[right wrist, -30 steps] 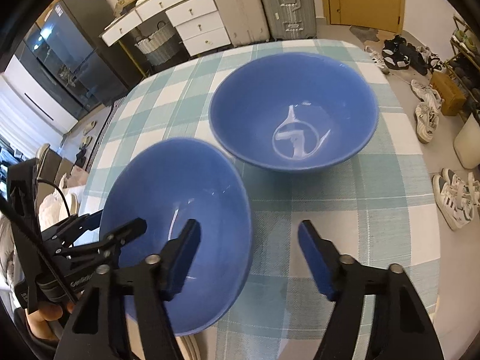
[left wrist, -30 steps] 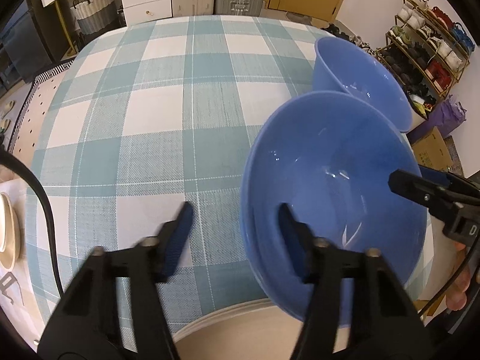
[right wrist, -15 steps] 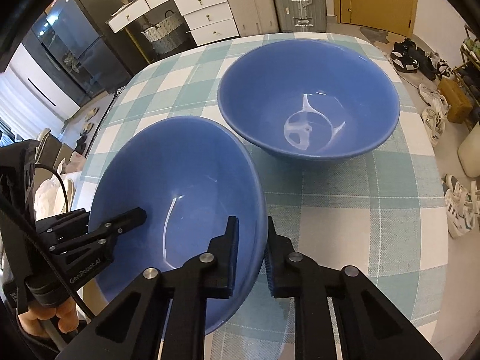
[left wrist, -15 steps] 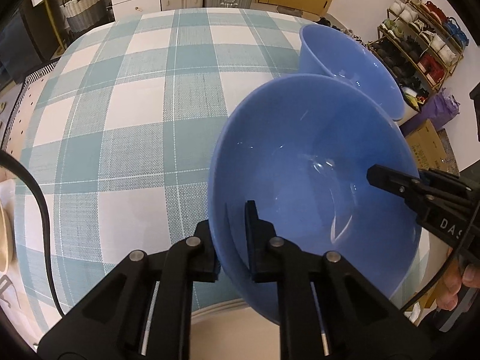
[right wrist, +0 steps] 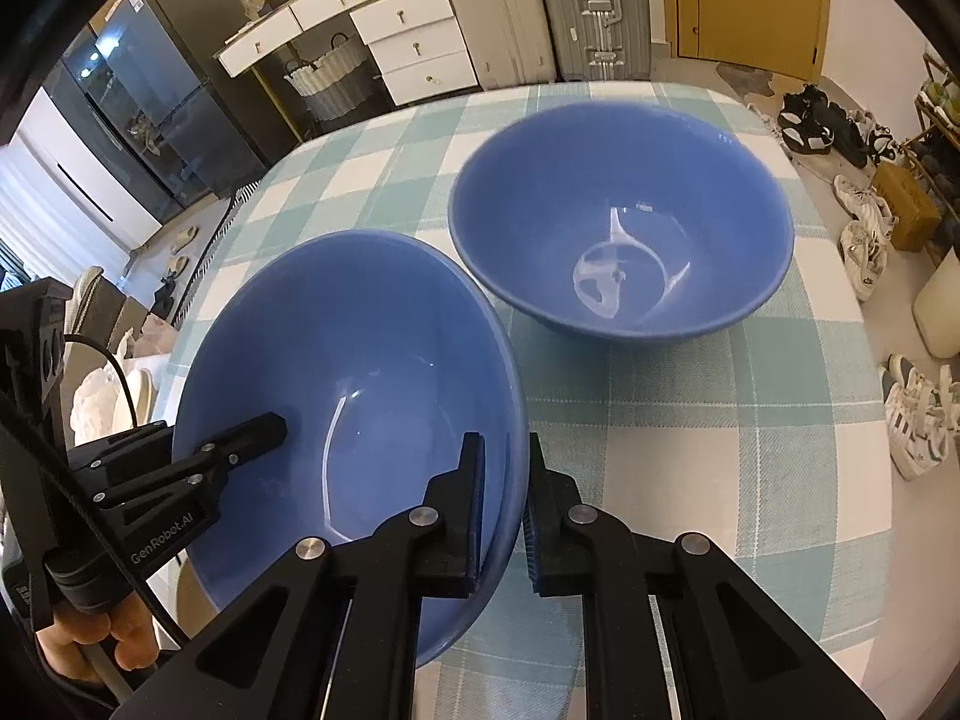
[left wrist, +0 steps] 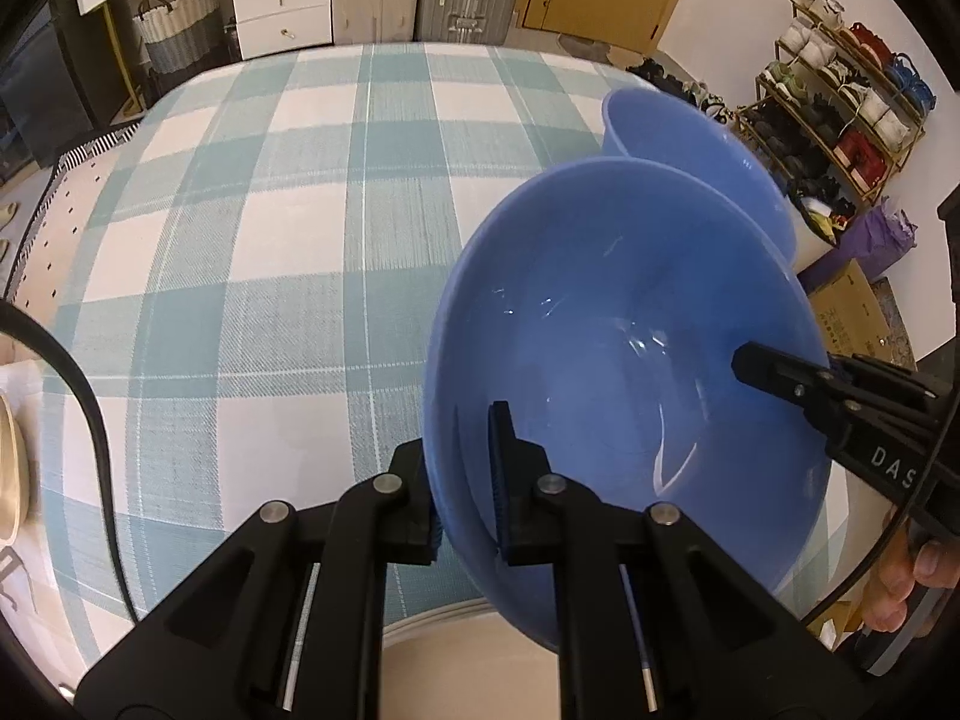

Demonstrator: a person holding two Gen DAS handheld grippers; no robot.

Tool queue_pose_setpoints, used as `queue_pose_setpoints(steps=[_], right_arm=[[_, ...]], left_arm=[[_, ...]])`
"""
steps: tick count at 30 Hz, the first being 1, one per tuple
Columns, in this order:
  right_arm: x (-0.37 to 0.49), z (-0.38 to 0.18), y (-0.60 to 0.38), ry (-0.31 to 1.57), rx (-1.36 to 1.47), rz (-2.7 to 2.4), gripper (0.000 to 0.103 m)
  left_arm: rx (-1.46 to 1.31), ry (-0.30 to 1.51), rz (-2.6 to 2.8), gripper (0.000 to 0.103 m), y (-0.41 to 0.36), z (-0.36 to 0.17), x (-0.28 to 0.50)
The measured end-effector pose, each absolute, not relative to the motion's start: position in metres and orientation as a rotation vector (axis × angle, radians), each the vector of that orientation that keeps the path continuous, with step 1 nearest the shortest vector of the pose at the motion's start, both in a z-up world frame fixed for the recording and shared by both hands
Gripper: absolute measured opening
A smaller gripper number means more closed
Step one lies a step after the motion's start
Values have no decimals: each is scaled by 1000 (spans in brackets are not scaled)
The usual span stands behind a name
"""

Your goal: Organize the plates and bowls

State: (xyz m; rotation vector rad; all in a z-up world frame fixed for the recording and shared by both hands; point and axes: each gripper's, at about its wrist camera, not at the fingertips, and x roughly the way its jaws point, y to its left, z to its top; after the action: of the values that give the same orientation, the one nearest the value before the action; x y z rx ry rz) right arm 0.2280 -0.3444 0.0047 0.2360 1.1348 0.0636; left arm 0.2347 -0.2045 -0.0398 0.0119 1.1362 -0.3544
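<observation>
— Left wrist view: what differs from a second ago?
— Both jaws were apart; the left gripper (left wrist: 465,471) and right gripper (right wrist: 504,504) now pinch opposite rims of the near blue bowl (left wrist: 606,324), beside the second bowl (right wrist: 621,222) on the checked tablecloth (left wrist: 240,276).

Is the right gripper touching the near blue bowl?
Touching. The right wrist view shows the right gripper closed on the near blue bowl, one finger inside its rim and one outside.

The left gripper (left wrist: 465,474) and the right gripper (right wrist: 501,504) both angle steeply downward, each clamped on opposite rims of one glossy blue ceramic bowl (right wrist: 360,378), one finger inside, one outside.
</observation>
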Motion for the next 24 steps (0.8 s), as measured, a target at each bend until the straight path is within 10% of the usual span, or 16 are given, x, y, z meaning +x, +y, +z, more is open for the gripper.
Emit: queue_pose_setpoints(steps=[24], right_arm=[[203,125,-371,978,202,14,11]], left_arm=[[2,1000,-388,9,-238,70,206]])
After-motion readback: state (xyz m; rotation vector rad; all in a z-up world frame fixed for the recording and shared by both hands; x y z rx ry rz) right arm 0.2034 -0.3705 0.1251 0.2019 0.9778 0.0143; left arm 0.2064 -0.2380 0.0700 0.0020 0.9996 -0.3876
